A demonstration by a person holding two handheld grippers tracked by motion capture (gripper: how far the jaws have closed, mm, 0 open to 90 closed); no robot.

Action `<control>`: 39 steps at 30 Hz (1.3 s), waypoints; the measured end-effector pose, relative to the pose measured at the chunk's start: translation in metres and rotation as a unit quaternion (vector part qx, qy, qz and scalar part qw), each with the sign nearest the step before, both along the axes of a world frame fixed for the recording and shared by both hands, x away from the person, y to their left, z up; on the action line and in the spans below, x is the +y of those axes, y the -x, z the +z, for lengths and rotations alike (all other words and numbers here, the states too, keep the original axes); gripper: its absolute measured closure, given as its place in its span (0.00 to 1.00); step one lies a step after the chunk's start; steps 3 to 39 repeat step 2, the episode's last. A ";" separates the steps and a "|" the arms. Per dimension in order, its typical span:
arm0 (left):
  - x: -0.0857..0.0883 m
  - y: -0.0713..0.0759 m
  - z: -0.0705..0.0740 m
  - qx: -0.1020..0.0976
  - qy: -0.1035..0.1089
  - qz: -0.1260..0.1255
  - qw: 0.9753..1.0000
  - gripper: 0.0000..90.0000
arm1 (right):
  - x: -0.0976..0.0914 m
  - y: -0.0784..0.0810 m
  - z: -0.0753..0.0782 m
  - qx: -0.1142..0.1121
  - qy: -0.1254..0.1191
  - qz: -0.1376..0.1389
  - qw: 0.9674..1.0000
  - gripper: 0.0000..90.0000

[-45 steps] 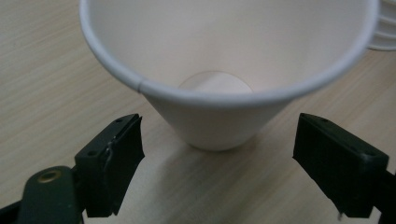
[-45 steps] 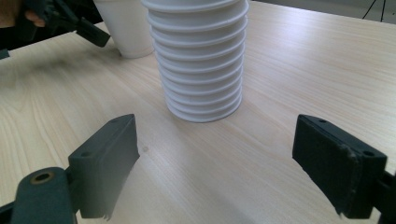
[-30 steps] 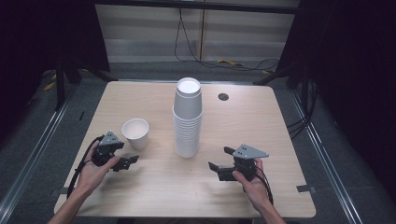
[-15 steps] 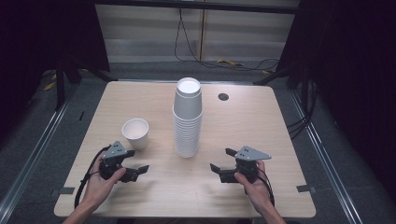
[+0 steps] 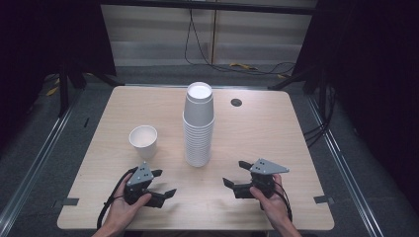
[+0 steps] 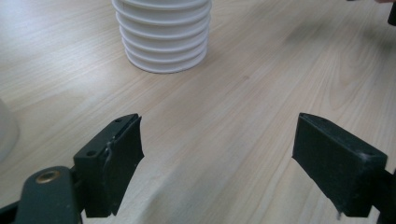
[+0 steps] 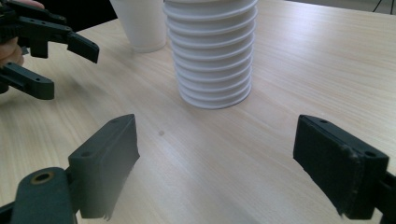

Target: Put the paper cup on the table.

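A tall stack of white foam cups (image 5: pixel 198 126) stands upright in the middle of the wooden table (image 5: pixel 276 133). One single white cup (image 5: pixel 143 140) stands upright to its left. My left gripper (image 5: pixel 165 182) is open near the front edge, below and to the right of the single cup, with nothing between its jaws. In the left gripper view the stack's base (image 6: pixel 163 37) lies ahead and the single cup (image 6: pixel 5 128) shows at the left edge. My right gripper (image 5: pixel 234 173) is open and empty at the front right. The right gripper view looks at the stack (image 7: pixel 212 51).
A small dark round grommet (image 5: pixel 236 102) sits in the table's far right part. Cables lie on the floor behind the table. Metal rails run along the floor on both sides. Bare wood lies between the two grippers.
My left hand has drawn back from the single cup toward the near edge and a little to the right. The right hand has stayed put.
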State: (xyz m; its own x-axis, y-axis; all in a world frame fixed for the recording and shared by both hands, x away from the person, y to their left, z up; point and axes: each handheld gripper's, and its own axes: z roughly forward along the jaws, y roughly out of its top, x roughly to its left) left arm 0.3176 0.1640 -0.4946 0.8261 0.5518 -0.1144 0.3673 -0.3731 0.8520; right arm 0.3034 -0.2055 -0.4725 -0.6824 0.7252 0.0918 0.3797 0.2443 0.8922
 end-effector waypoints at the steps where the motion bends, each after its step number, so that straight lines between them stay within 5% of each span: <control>1: 0.000 -0.001 -0.001 0.003 0.004 0.001 1.000 0.17 | 0.001 0.000 0.000 0.001 -0.001 0.001 1.000 0.15; 39: 0.000 -0.001 -0.002 0.007 0.007 0.004 1.000 0.17 | 0.001 0.000 -0.001 0.002 -0.003 0.004 1.000 0.15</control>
